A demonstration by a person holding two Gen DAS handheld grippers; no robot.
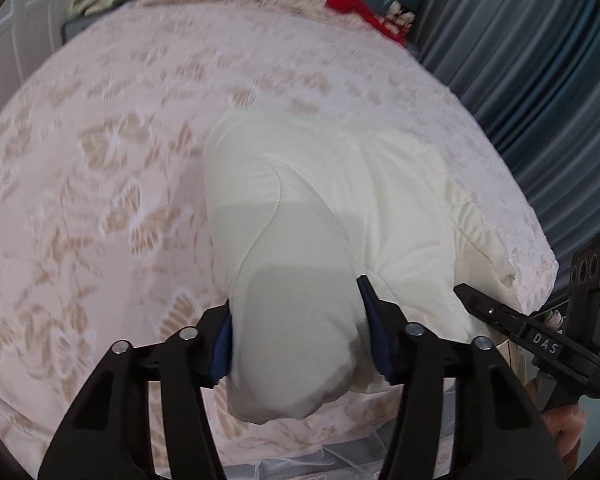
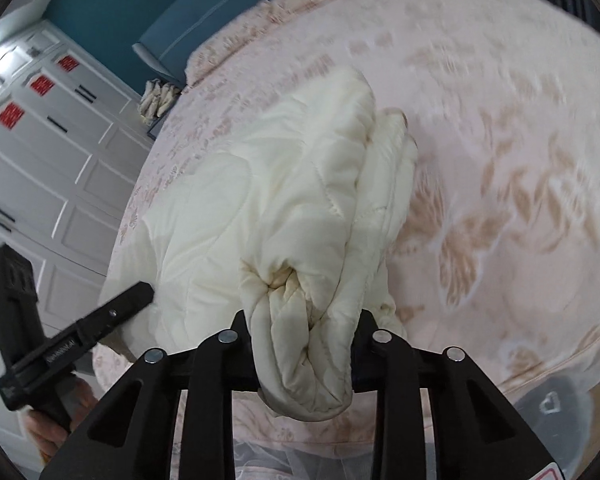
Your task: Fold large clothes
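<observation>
A cream quilted padded jacket (image 1: 324, 208) lies bunched on the bed near its front edge; it also shows in the right wrist view (image 2: 276, 208). My left gripper (image 1: 300, 332) is shut on a thick fold of the jacket, its blue pads pressing both sides. My right gripper (image 2: 304, 344) is shut on a bunched end of the jacket, perhaps a sleeve or hem. The right gripper shows at the right in the left wrist view (image 1: 512, 320). The left gripper shows at the left in the right wrist view (image 2: 80, 336).
The bed has a pink floral bedspread (image 1: 100, 160). A red cloth (image 1: 356, 4) lies at the far end by the blue headboard. Grey-blue curtains (image 1: 532, 60) hang to the right. White wardrobe doors (image 2: 40, 152) stand to the left.
</observation>
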